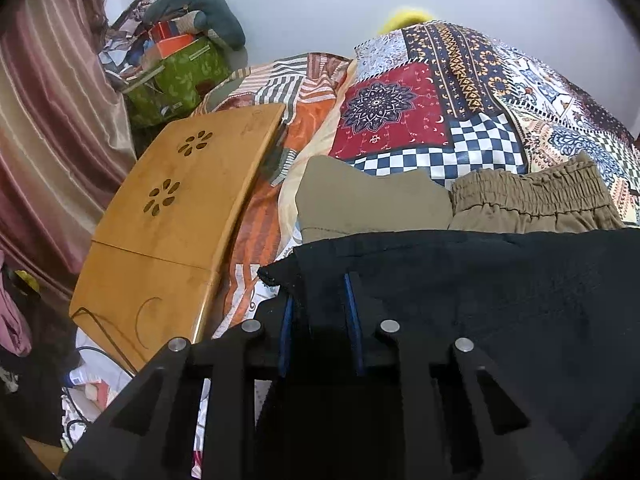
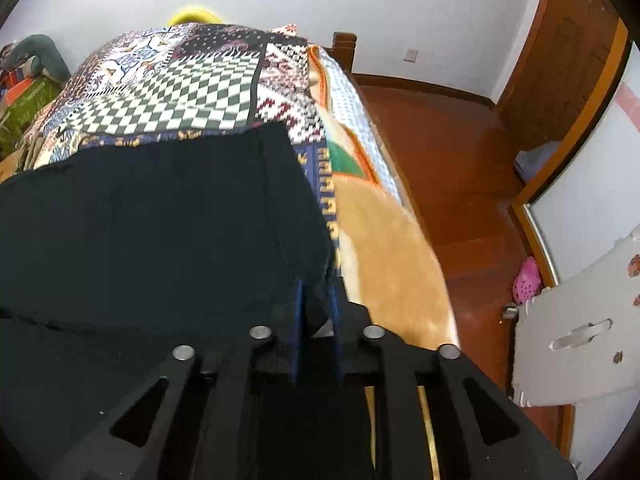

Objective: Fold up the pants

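Black pants (image 1: 500, 300) lie spread across the patchwork bedspread (image 1: 440, 92). My left gripper (image 1: 320, 292) is shut on the pants' left edge, the cloth pinched between its blue pads. In the right wrist view the same black pants (image 2: 160, 220) fill the left half. My right gripper (image 2: 318, 300) is shut on their right corner near the bed's side. A folded khaki garment (image 1: 532, 200) with an elastic waistband lies just beyond the black pants.
A wooden lap tray (image 1: 172, 216) rests on the bed at the left, with a green box (image 1: 180, 76) and clutter behind it. On the right the bed's edge (image 2: 384, 208) drops to a wooden floor (image 2: 460, 160), with a pink shoe (image 2: 526, 280) by the wall.
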Motion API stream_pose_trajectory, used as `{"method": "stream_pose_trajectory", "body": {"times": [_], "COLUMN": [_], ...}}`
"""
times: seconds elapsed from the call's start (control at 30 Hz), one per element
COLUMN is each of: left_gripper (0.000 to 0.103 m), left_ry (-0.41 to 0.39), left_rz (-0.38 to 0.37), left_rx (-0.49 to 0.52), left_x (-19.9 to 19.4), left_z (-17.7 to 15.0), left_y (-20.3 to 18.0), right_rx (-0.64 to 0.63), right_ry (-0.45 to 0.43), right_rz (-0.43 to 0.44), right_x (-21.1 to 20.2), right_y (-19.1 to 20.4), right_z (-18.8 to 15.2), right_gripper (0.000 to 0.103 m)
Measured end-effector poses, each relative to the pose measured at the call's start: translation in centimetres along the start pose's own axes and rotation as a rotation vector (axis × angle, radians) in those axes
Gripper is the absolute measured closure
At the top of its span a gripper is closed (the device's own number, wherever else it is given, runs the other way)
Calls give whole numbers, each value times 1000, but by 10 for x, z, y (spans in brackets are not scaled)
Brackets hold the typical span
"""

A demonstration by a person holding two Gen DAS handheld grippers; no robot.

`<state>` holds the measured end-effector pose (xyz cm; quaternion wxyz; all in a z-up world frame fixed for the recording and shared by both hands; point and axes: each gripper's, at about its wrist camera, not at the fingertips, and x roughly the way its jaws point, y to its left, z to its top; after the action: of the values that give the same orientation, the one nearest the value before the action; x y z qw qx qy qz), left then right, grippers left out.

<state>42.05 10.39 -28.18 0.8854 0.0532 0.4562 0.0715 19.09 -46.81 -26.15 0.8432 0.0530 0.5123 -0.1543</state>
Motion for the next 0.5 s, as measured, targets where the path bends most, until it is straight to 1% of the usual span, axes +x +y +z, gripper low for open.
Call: {"method": "stream_pose_trajectory", "body": {"times": [0.07,0.1,0.17,0.2,0.23,0.33,0.43,0.47,0.5], "left_gripper": [80,80,80,80,80,80,80,80,80], "left_ry": [-6,-8,-10,-11,-14,-24,-36,-38,-43], "left_rz": [-7,-11,-23,-34,-41,-68,-98,-103,-115], "left_rx": [8,9,1,-8,-16,-35,-45,-47,-50], "left_x": [-2,-2,-4,-4,-5,-10,-16,-18,-21], "left_z": [-1,-1,0,1,1,1,2,2,2], "left_y": [0,0,2,3,4,8,10,11,12], "right_rx": [-16,-29,-62,-83,-109,-198,-266,-285,-320], "right_ry": [-23,-43,-84,-103,-125,-168,-164,-159,-151], "right_rz": [3,21,59,75,97,181,278,303,338], "right_x": [-9,-15,-25,-30,-33,-38,-32,-30,-26], "right_y": [6,12,28,38,51,93,134,145,164], "right_z": [5,12,24,31,39,62,78,80,84], "right_gripper": [82,79,69,61,55,52,50,48,45]}}
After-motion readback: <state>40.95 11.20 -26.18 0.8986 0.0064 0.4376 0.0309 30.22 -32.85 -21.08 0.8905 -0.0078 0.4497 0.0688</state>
